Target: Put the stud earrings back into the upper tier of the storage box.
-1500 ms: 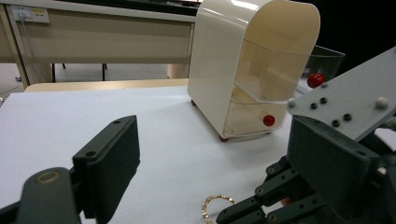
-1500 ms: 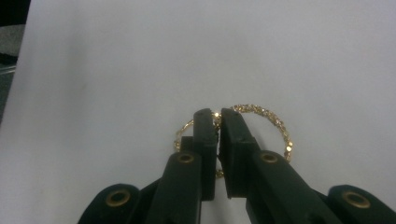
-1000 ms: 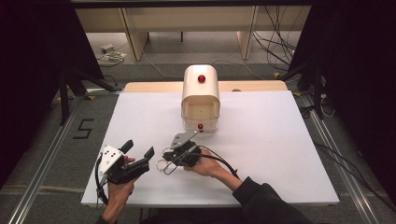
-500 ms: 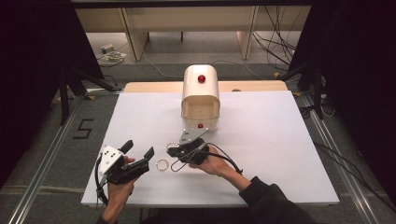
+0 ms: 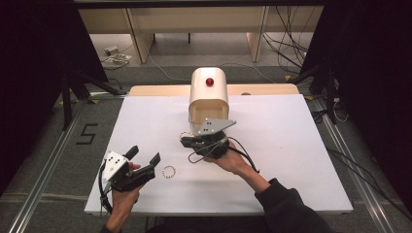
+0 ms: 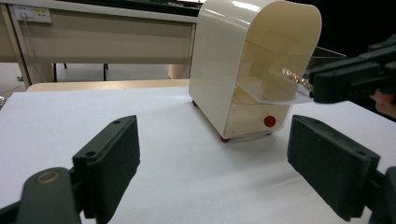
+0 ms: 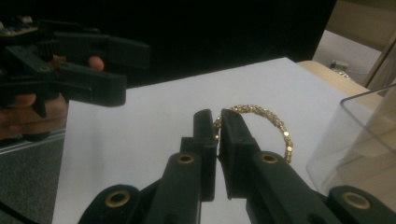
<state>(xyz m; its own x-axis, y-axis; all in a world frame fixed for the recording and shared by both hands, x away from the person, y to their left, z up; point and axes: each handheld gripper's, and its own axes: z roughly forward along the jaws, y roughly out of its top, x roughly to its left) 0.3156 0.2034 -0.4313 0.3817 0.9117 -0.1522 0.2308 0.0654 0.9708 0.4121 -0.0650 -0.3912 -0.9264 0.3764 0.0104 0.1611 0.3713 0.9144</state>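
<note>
A gold bead bracelet (image 7: 275, 123) hangs from my right gripper (image 7: 217, 122), whose jaws are shut on its edge. In the high view the right gripper (image 5: 186, 139) holds the bracelet (image 5: 184, 134) above the table, just left of the cream box's (image 5: 208, 97) open front. The left gripper view shows the beads (image 6: 294, 74) level with the box's (image 6: 243, 60) clear shelf (image 6: 275, 88). A second bracelet (image 5: 168, 172) lies flat on the white table (image 5: 291, 145). Beside it, at the front left, my left gripper (image 5: 144, 158) stays open with nothing between its jaws.
The box has a red knob (image 5: 209, 81) on top and another (image 6: 269, 121) low on its front. A clear tray wall (image 7: 364, 135) stands close to the right of the held bracelet. Wooden desks (image 5: 194, 24) and floor cables (image 5: 291, 29) lie beyond the table.
My right gripper has risen and moved toward the box front, lifting one bracelet off the table. The other bracelet stayed where it was. The left gripper has not moved.
</note>
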